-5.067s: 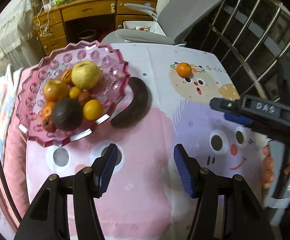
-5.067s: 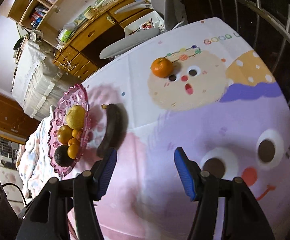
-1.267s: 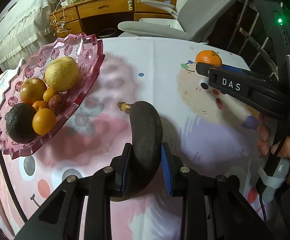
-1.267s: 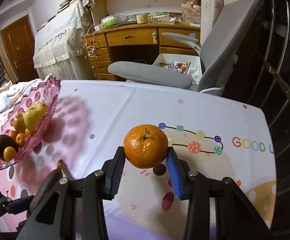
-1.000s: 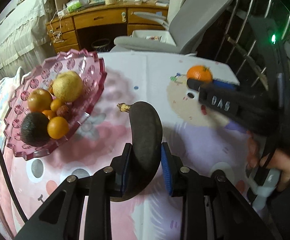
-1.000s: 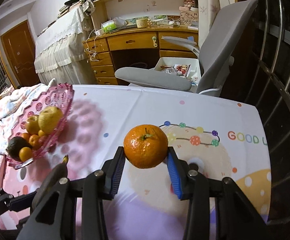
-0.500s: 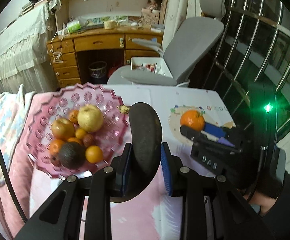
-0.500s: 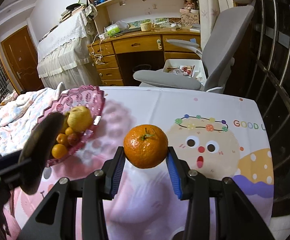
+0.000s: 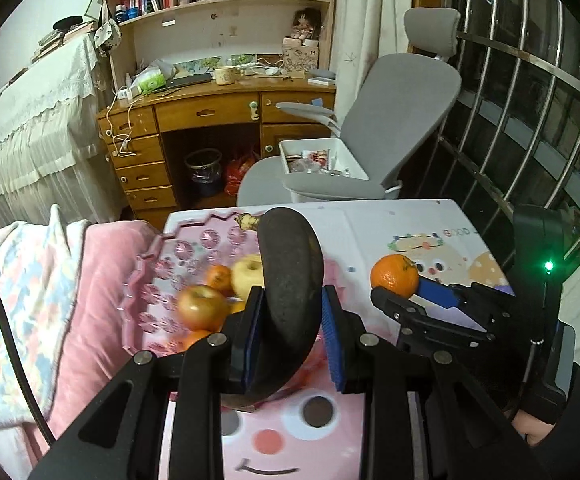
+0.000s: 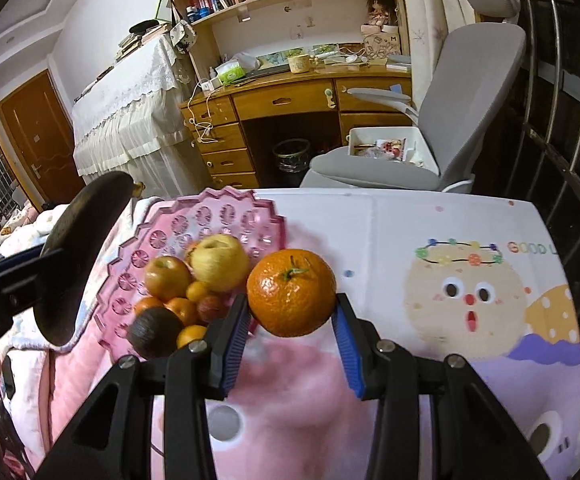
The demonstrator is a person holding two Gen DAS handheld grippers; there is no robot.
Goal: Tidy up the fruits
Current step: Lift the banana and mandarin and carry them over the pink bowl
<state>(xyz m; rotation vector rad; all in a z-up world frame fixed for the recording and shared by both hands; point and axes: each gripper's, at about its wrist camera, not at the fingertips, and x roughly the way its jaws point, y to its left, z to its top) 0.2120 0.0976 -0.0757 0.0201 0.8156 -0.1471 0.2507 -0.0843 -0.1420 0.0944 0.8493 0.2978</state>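
Note:
My left gripper [image 9: 292, 332] is shut on a dark, overripe banana [image 9: 290, 280] and holds it in the air just in front of the pink glass fruit bowl [image 9: 157, 276]. The banana also shows in the right wrist view [image 10: 77, 256]. My right gripper [image 10: 290, 340] is shut on an orange [image 10: 291, 292], lifted above the table beside the bowl's right rim [image 10: 265, 216]. The bowl holds a yellow apple [image 10: 219, 264], a red apple [image 10: 167, 276], an avocado [image 10: 153, 332] and several small oranges.
The table wears a pink and purple cartoon cloth [image 10: 470, 300]. A pink blanket [image 9: 89, 280] lies left of the bowl. A grey office chair [image 10: 430, 152] and a wooden desk [image 10: 290, 108] stand behind the table. A window grille [image 9: 530, 120] runs along the right.
Both grippers closed on their fruit, lifted it off the table and carried it left toward the bowl. The banana and orange now hang close to the bowl.

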